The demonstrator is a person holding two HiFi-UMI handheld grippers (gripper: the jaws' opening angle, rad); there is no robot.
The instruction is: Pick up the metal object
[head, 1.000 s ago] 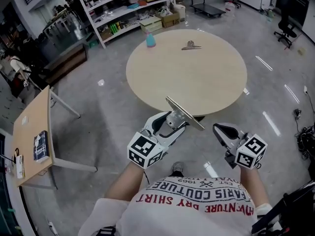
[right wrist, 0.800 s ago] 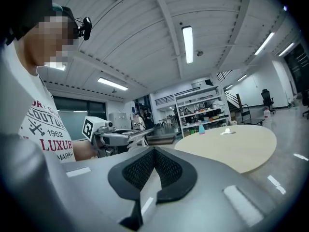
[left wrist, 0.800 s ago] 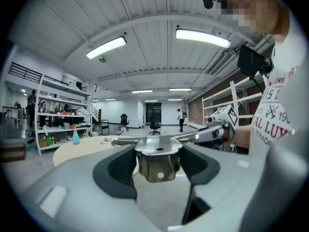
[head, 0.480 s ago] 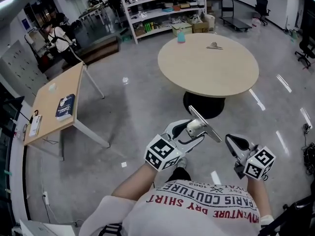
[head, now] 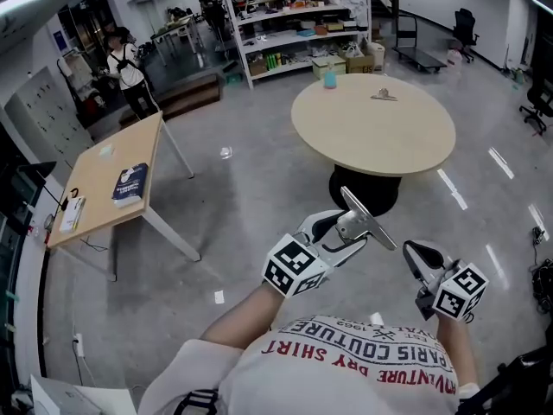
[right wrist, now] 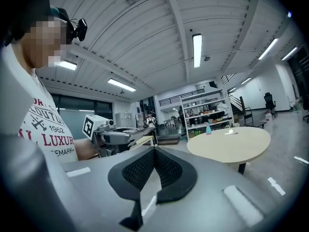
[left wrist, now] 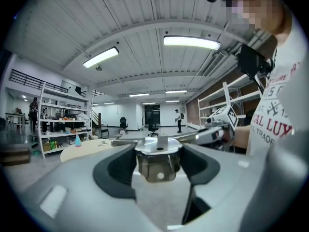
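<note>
While clamped between jaws of left gripper (head: pixel 335 232), metal object (head: pixel 366 217) hangs above grey floor (head: pixel 242 223), flat plate slanting. Right gripper (head: pixel 416 256) just beside it, jaws pressed together, empty. Round table (head: pixel 380 137) well beyond.

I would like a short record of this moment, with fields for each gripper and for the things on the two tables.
left gripper: fingers closed on the metal object
right gripper: fingers together, nothing between them
round table: blue bottle and small metal clip, both near its far edge
side table: dark book
</note>
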